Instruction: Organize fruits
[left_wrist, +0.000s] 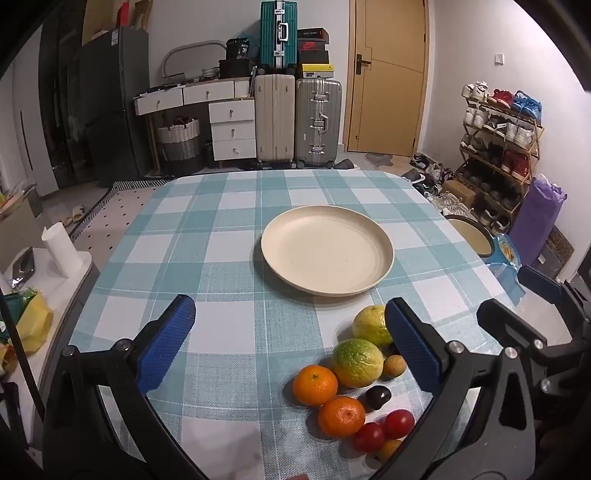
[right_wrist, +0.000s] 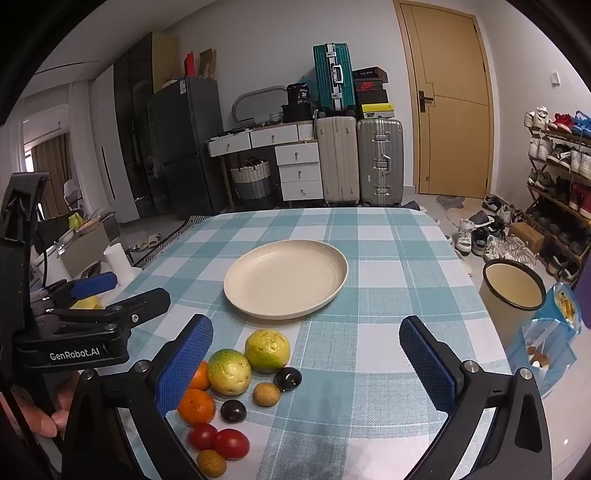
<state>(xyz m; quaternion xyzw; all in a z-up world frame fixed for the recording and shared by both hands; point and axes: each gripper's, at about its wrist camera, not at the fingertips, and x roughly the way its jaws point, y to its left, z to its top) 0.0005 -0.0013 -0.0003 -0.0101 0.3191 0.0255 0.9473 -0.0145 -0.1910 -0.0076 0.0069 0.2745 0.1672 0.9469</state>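
The left gripper (left_wrist: 291, 343) hovers above the near part of the checked tablecloth (left_wrist: 221, 229), fingers spread wide with nothing between them. Just inside its right-hand finger (left_wrist: 413, 345) lies the fruit cluster: two oranges (left_wrist: 315, 384) side by side, two yellow-green guavas (left_wrist: 357, 363) behind them, a dark plum (left_wrist: 378, 397), a small brown longan (left_wrist: 394, 365), and two red tomatoes (left_wrist: 398, 423) nearest the camera. All fruit rests on the cloth. The cream plate (left_wrist: 327, 249) sits beyond the cluster, toward the table centre, holding nothing. In the right wrist view, the right gripper (right_wrist: 306, 363) is likewise fully open and holds nothing; its left-hand finger (right_wrist: 186, 363) partly covers one orange (right_wrist: 200, 376). A second plum (right_wrist: 287, 379) lies beside the longan (right_wrist: 266, 394). Off the table's right edge stands a bin (right_wrist: 513, 295).
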